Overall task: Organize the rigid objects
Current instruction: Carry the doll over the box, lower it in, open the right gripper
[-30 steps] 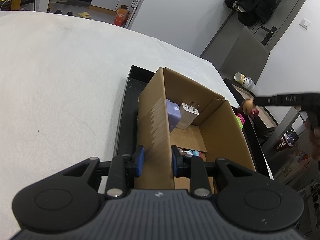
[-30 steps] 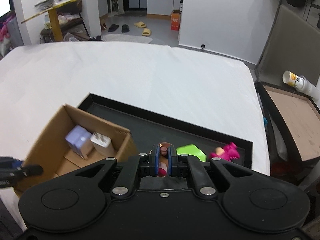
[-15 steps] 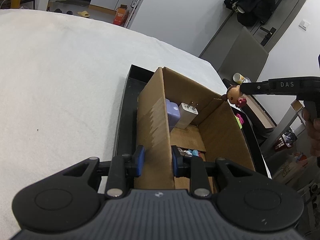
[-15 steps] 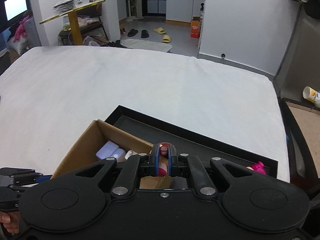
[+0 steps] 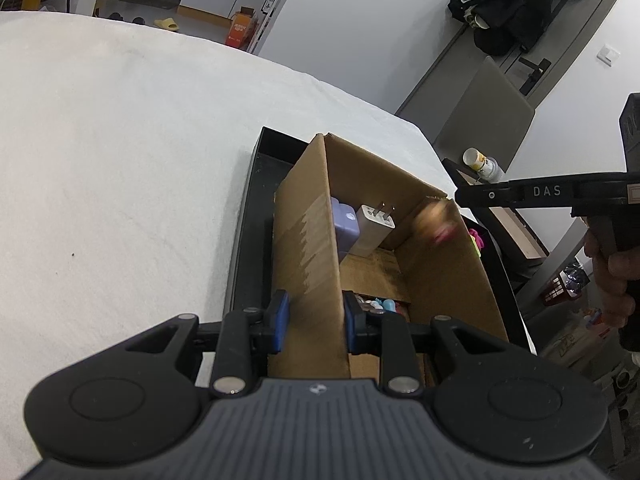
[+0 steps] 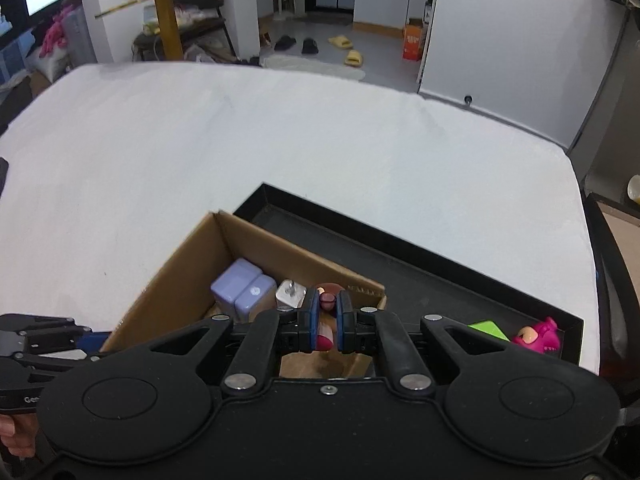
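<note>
Where the left gripper (image 5: 313, 322) reaches the cardboard box (image 5: 436, 280), fingers part-way open, blue pads (image 5: 280, 320) pressed one to each face of the near side wall, wall pinched between. Box standing in a black tray (image 6: 400, 276) on a white tablecloth (image 5: 120, 160).

Right gripper (image 6: 327, 322): fingers nearly closed, clamped on a small toy figure (image 6: 327, 302), brown head showing above the pads, pink-red part below. Held above the open box, near its far end; in the left wrist view, only a motion-blurred smear against the far inner wall.

Inside the box: lavender block (image 6: 242, 294) and white plug (image 5: 376, 228) side by side at the far end, plug prongs up; small colourful bits (image 5: 378, 305) on the floor by the left gripper's inner pad.

In the tray, outside the box: green block (image 6: 486, 328), then pink toy (image 6: 538, 336) just beside it near the corner.
</note>
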A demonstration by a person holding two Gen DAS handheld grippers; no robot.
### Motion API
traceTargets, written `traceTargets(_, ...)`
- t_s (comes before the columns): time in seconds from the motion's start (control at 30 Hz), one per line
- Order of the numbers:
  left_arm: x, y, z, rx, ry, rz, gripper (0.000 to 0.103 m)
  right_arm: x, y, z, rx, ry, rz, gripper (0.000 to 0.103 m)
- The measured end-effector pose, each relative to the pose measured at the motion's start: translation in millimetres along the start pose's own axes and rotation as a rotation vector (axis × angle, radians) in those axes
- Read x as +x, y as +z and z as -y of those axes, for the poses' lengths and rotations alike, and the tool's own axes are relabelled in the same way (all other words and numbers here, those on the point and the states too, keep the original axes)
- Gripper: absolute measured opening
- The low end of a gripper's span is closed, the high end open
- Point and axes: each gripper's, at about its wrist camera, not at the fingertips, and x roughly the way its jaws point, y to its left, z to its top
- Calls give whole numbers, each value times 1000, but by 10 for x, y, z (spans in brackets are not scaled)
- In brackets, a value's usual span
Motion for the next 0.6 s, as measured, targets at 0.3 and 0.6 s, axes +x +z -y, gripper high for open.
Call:
traceTargets(0.3,-18,6,-7,0,-6,5,26,-90,-26,154,28,-38,18,11)
traceTargets(0.6,-29,8,4,5,0,5,26,-113,-145,380,71,-68,3,14)
